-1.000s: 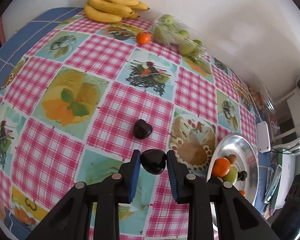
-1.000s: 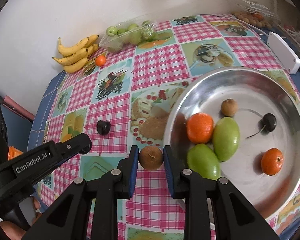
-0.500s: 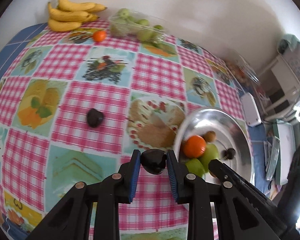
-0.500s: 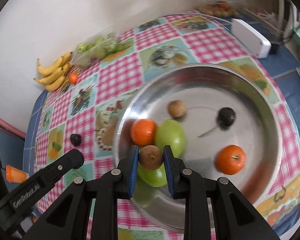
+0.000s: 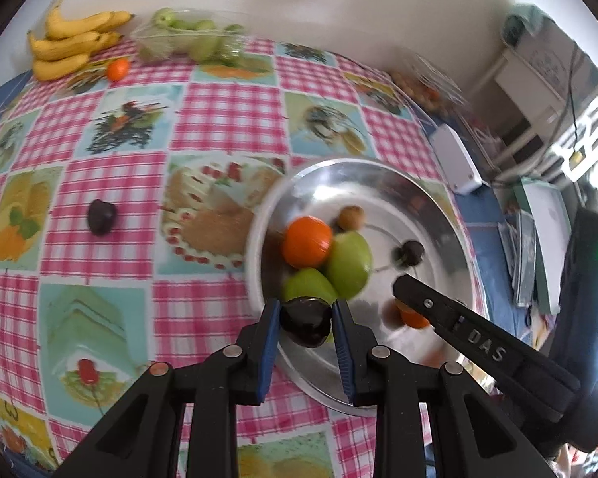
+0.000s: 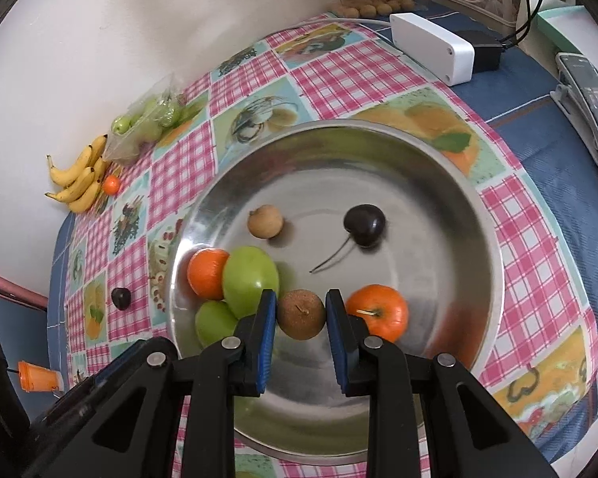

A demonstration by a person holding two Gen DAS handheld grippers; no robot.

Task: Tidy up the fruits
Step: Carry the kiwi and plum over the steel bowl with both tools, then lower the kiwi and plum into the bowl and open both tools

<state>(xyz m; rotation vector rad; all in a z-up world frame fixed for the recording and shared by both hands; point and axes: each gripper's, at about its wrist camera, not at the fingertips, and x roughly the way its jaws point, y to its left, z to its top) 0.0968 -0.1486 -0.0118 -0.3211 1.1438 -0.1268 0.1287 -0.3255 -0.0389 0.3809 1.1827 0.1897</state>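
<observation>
Dark plum (image 5: 305, 320) and brown round fruit (image 6: 301, 314) held over steel bowl (image 6: 450, 183) of fruit

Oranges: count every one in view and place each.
3, maybe more hidden: one against the green fruit in the metal bowl, one by the right tongs, one beside the bananas.

Desk (image 6: 530, 215), pink-checked picture oilcloth over blue. Directly on it: round steel dish (image 6: 478, 239); loose dark plum (image 5: 101, 217); yellow banana bunch (image 5: 69, 46); small orange tangerine (image 5: 117, 68); clear bag of green fruit (image 5: 187, 38); white rectangular box (image 6: 430, 46).

Polished metal bowl (image 6: 486, 247); glossy checked tablecloth (image 5: 227, 111); rough brown fruit (image 6: 301, 314); glossy dark plum (image 5: 305, 320).
</observation>
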